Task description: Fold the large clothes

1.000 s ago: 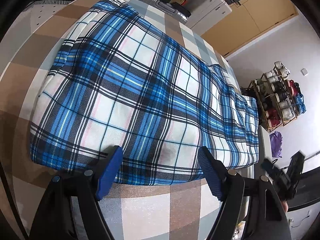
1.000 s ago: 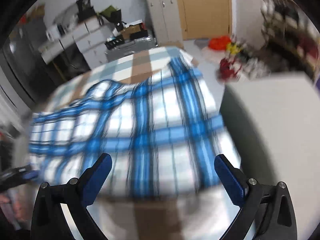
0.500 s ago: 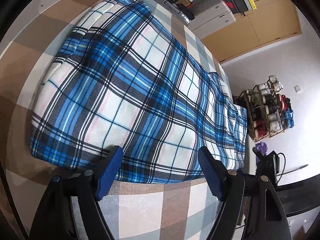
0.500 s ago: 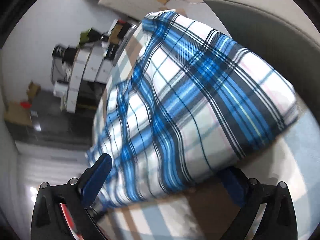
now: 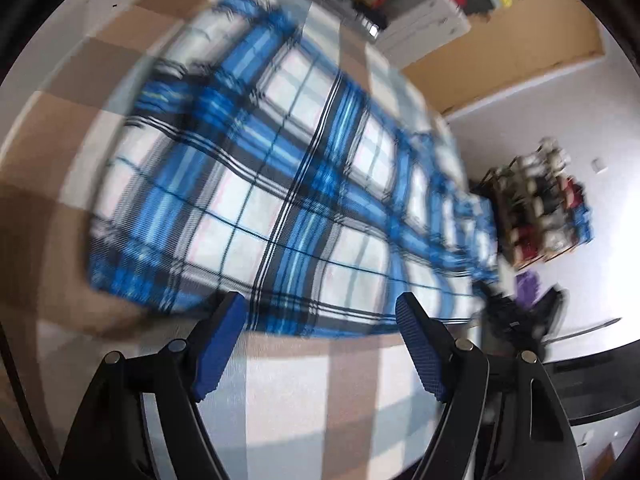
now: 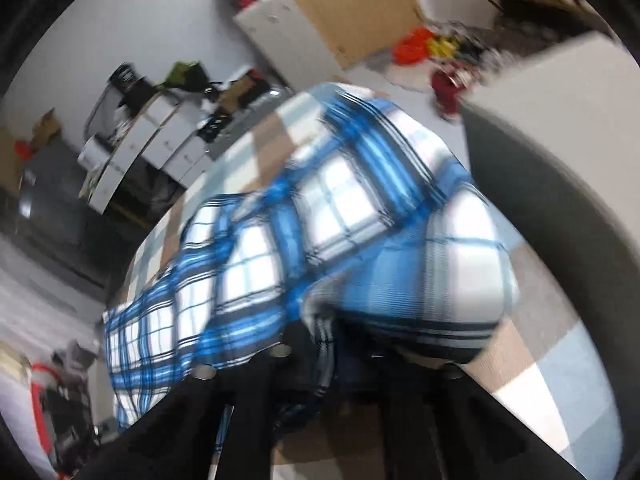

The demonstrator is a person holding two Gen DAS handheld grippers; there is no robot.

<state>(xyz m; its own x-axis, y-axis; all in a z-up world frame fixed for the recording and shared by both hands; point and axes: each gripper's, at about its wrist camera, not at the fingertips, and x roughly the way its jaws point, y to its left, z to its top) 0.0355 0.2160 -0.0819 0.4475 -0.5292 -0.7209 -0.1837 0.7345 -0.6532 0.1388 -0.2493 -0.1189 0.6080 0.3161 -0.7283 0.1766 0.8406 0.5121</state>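
A blue, white and black plaid cloth (image 5: 280, 184) lies folded in a long strip on the checked table cover (image 5: 352, 380). My left gripper (image 5: 318, 304) stands open at the cloth's near edge, its blue pads to either side of the hem and apart from it. In the right wrist view the same plaid cloth (image 6: 340, 208) bunches up at my right gripper (image 6: 326, 344), whose jaws are shut on a fold of its near edge. The right gripper (image 5: 520, 320) also shows as a dark blur at the cloth's far right end in the left wrist view.
A shoe rack (image 5: 544, 208) stands by the wall beyond the table's right end. White cabinets (image 5: 424, 28) with clutter sit behind the table. A large pale grey block (image 6: 560, 140) rises close to the cloth's right side. White drawers (image 6: 160, 140) line the far wall.
My right gripper went from wide open to shut on the cloth's near edge, which now lifts into a bunch. The left gripper shifted a little along the hem, still open.
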